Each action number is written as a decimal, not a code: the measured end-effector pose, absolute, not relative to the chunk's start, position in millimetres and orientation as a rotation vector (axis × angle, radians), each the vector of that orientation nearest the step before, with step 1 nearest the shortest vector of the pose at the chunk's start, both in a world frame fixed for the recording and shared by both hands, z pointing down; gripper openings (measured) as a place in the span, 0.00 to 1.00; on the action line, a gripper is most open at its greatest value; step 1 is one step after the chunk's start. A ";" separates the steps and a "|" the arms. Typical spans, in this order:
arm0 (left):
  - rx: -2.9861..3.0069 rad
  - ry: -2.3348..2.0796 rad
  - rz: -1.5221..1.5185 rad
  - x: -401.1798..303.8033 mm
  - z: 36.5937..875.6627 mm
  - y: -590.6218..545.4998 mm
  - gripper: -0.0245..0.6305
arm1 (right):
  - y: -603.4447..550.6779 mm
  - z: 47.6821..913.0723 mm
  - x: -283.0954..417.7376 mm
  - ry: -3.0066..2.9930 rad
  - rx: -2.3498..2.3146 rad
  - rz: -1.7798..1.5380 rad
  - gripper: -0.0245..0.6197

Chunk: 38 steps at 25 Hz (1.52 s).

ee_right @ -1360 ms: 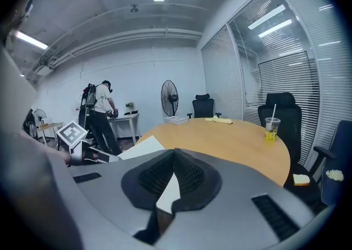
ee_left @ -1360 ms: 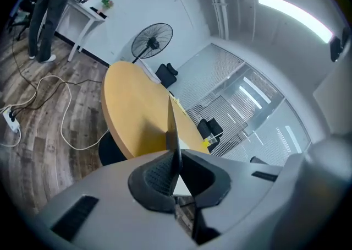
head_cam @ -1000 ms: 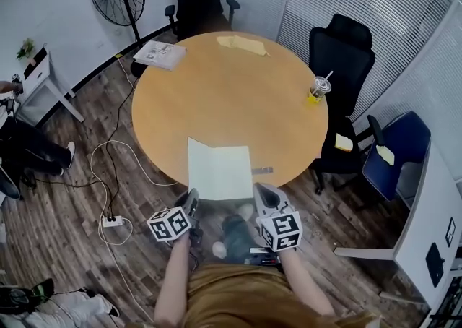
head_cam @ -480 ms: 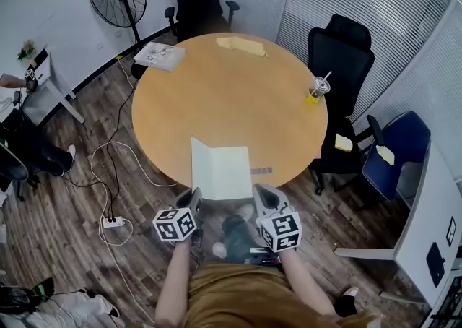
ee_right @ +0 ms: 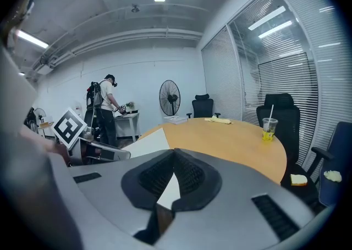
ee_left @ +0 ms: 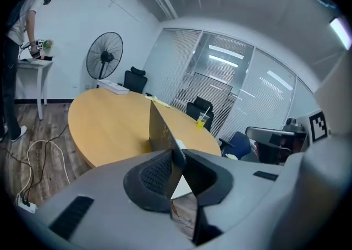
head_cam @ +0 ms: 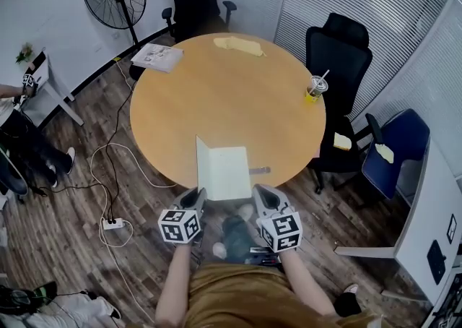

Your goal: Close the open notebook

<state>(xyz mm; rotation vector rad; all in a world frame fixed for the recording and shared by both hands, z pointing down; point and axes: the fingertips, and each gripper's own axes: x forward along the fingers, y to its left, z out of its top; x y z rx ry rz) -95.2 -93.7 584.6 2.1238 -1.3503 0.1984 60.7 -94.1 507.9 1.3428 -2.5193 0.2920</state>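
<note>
The notebook (head_cam: 229,173) lies at the near edge of the round table (head_cam: 216,95), right half flat with white pages up. Its left cover (ee_left: 159,128) stands nearly upright. The left gripper (head_cam: 195,196) is at the notebook's near left corner. The cover passes between its jaws, which have just been opening and now stand slightly apart, with a gap showing to the right of the cover. The right gripper (head_cam: 261,193) is at the near right corner, jaws together at the tips; white page shows through the gap behind them.

Writing: the papers (head_cam: 159,55) at the table's far left edge carry print too small to read. The cup (head_cam: 315,89) of yellow drink at the right edge shows no legible label. The cubes (head_cam: 182,224) bear square markers only.

View differences:
- The head view alone shows the power strip (head_cam: 112,222) and cables on the floor at left.
- The left gripper view alone shows the cover edge-on, brown outer face to the left, and a person (ee_left: 16,50) standing full length at a white side table.
- The right gripper view shows the cover's white inner face and the left gripper's cube
</note>
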 end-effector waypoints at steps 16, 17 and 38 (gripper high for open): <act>2.336 -1.269 0.432 -62.4 580.1 -96.3 0.19 | -96.1 517.9 59.1 -2.495 1.336 0.298 0.05; 2.345 -1.256 0.434 -60.0 579.7 -96.2 0.20 | -96.2 518.1 58.7 -2.493 1.337 0.299 0.05; 2.461 -1.095 0.542 -18.2 583.2 -103.4 0.27 | -108.7 532.0 65.4 -2.450 1.357 0.346 0.05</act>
